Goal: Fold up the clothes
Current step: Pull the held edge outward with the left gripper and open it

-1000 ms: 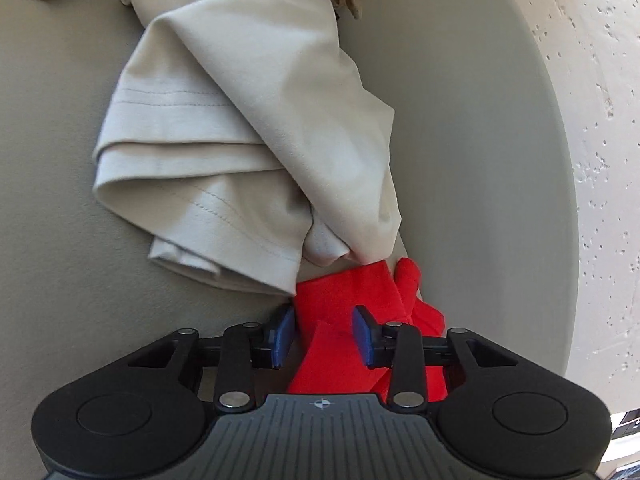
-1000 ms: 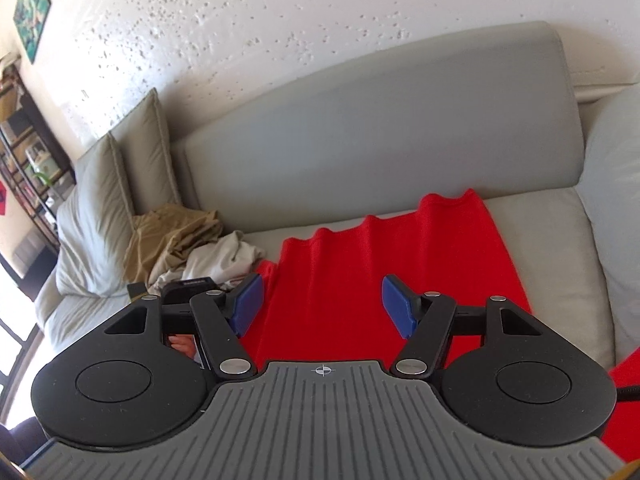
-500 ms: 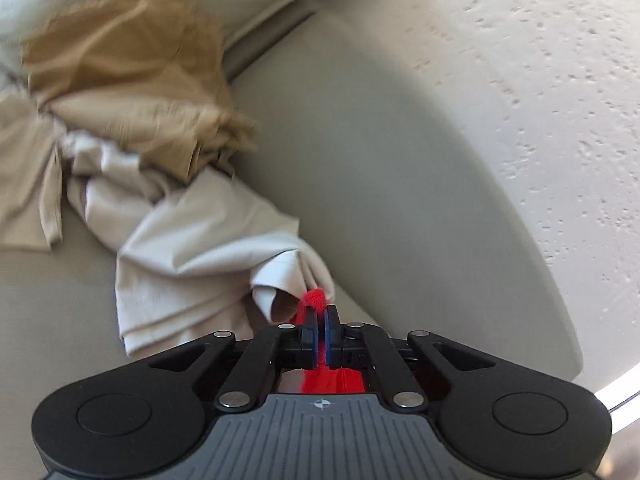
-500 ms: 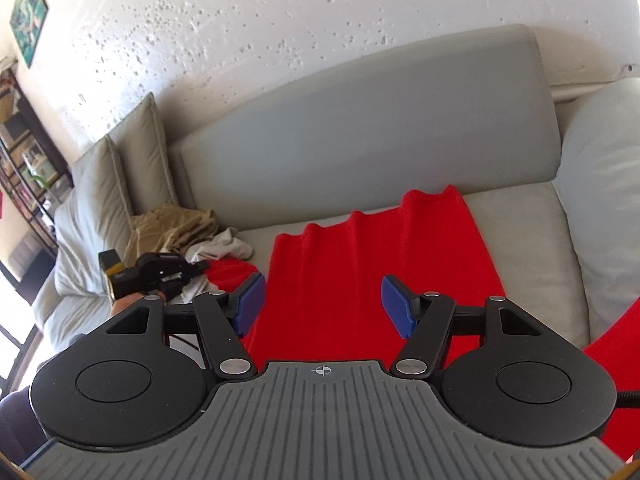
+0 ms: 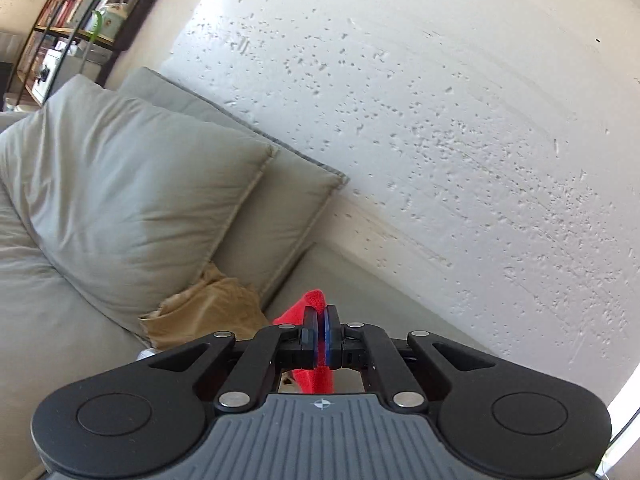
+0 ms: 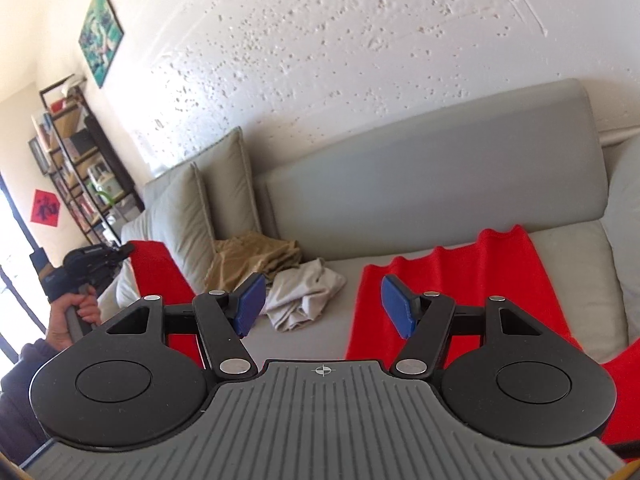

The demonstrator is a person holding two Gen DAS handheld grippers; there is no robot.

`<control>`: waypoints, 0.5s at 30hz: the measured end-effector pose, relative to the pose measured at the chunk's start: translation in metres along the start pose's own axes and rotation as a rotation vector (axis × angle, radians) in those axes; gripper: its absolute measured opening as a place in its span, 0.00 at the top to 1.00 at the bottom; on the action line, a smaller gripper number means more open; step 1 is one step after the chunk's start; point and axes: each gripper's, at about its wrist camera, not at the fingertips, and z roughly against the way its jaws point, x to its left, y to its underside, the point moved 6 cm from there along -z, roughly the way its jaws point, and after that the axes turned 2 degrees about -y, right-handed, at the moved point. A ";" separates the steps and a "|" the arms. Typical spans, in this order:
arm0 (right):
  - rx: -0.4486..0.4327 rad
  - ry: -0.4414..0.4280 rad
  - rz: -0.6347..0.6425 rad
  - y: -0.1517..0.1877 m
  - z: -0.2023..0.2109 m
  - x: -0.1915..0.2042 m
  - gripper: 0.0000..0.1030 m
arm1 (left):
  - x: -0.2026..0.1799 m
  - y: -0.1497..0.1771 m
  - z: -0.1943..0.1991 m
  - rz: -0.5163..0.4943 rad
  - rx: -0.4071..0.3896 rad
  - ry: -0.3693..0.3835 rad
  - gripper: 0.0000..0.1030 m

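Observation:
My left gripper [image 5: 321, 314] is shut on a corner of the red garment [image 5: 310, 306], held up in the air with the cloth hanging below the pads. In the right wrist view the same left gripper [image 6: 120, 250] sits high at the far left in a hand, red cloth [image 6: 160, 276] draping down from it. More of the red garment [image 6: 452, 300] lies spread on the grey sofa seat [image 6: 580, 292] at the right. My right gripper [image 6: 320, 304] hovers open above the seat, nothing between its blue pads.
A crumpled beige garment [image 6: 308, 294] and a tan one [image 6: 256, 258] lie on the seat near the sofa corner. Grey cushions [image 6: 188, 208] lean at the left end. A textured white wall [image 6: 360, 60] rises behind; a bookshelf [image 6: 80, 160] stands at the far left.
My left gripper closed on the red corner under the beige garment and lifted it high, clear of that garment. The right gripper drifted left, staying open.

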 end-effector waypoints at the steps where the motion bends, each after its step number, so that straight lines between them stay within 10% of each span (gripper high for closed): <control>1: 0.009 -0.022 -0.015 0.001 -0.003 0.005 0.35 | 0.011 0.000 0.003 0.014 0.003 -0.018 0.98; 15: 0.153 -0.089 -0.121 0.029 -0.064 0.030 0.34 | 0.133 0.070 -0.061 0.247 0.135 -0.095 0.98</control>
